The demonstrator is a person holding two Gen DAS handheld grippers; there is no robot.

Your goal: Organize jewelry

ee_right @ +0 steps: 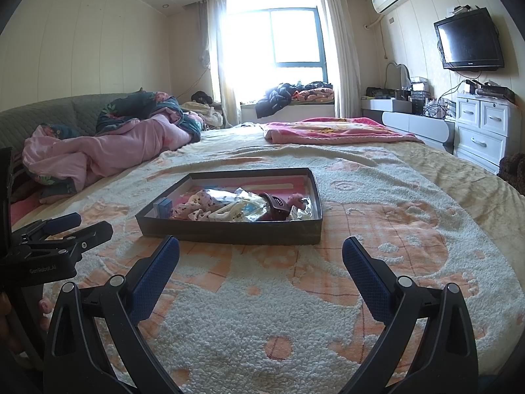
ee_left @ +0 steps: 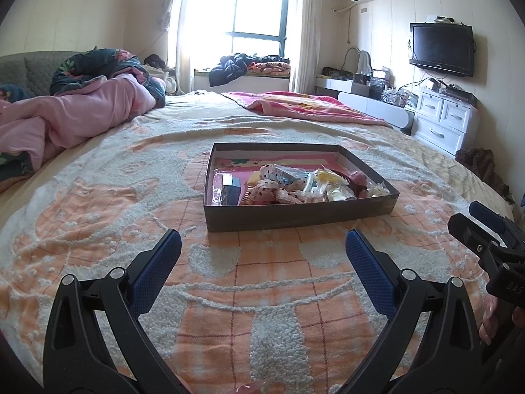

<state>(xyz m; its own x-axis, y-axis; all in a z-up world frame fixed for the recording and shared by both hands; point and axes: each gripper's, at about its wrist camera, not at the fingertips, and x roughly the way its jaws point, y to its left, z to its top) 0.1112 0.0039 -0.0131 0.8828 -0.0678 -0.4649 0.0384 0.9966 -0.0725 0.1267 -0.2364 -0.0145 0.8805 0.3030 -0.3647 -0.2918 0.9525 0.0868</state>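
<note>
A shallow dark cardboard box (ee_left: pixel 300 211) sits on the bed's orange-and-white blanket (ee_left: pixel 98 216), holding a jumble of hair ties, small plastic-wrapped accessories and a little blue box (ee_left: pixel 230 182). The left gripper (ee_left: pixel 262 249) and right gripper (ee_right: pixel 261 251) hover near its front wall, both spread wide and empty.

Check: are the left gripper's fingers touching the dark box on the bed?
Apart. The left wrist view shows the left gripper open, with a strip of bedspread visible between its fingertips and the box's near wall.
</note>
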